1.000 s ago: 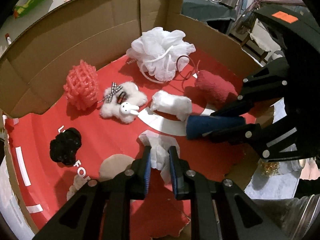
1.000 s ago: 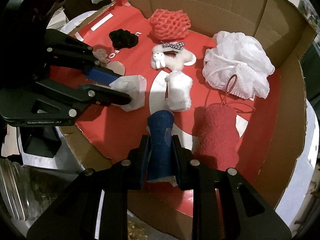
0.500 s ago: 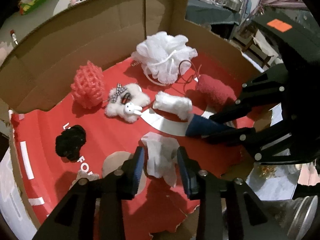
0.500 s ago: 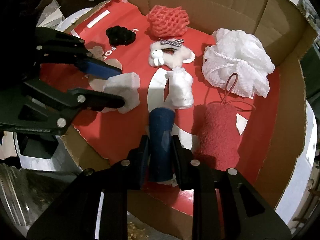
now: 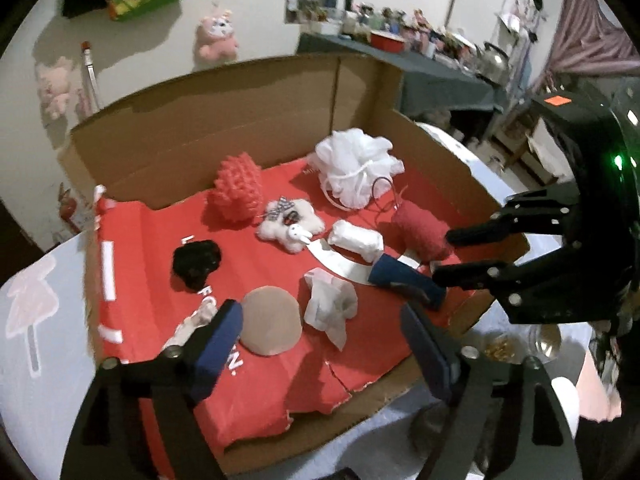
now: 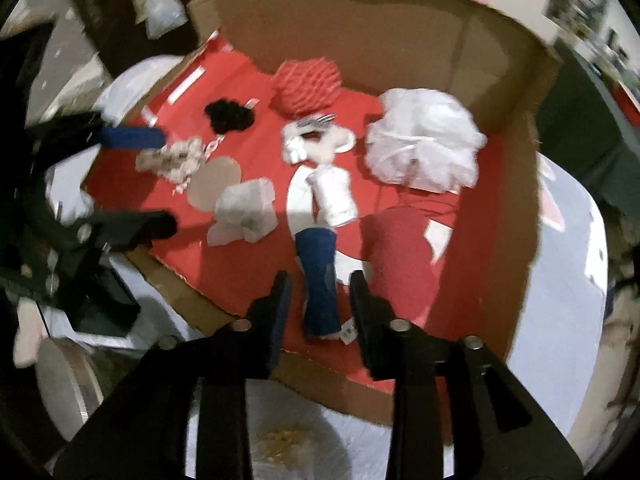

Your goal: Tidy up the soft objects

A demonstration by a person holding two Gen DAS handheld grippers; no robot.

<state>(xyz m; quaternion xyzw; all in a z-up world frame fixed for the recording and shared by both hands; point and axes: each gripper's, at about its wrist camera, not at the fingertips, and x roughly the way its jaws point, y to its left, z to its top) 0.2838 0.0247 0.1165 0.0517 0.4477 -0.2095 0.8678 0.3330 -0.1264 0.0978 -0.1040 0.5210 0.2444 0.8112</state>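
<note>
Left wrist view. The left gripper [image 5: 320, 344] is released; its jaws are opening and stand wide, with nothing pressed between them. The white cloth [image 5: 330, 306] lies on the red liner just ahead of the fingertips, free of both pads. A tan disc [image 5: 271, 322] lies beside the near-left finger. Further ahead of the gripper, inside the box [image 5: 240, 120], lie a black tuft [image 5: 196, 262], a red mesh ball [image 5: 236, 188], a bunny clip [image 5: 294, 224], a white roll [image 5: 356, 238], a white pouf [image 5: 356, 164] and a red sock [image 5: 420, 228]. To the right, the right gripper [image 5: 448, 258] stands over the blue sock [image 5: 406, 280].

Right wrist view. This frame is motion-blurred. The right gripper [image 6: 320, 300] is released; its jaws are opening, and the blue sock [image 6: 320, 276] lies between them on the liner with a gap visible at each pad. The red sock [image 6: 400, 256] lies just to the right of the fingers; the white roll [image 6: 334, 196] lies ahead, touching the blue sock's far end. The white cloth [image 6: 244, 214] lies ahead and left, near the left gripper [image 6: 156, 184].

Step in hand, as judged: both items have been set down in the box and are being let go. Next move: clear both grippers upward without snagging fabric, then select any soft item not yet in the box; none is identifiable in these views.
</note>
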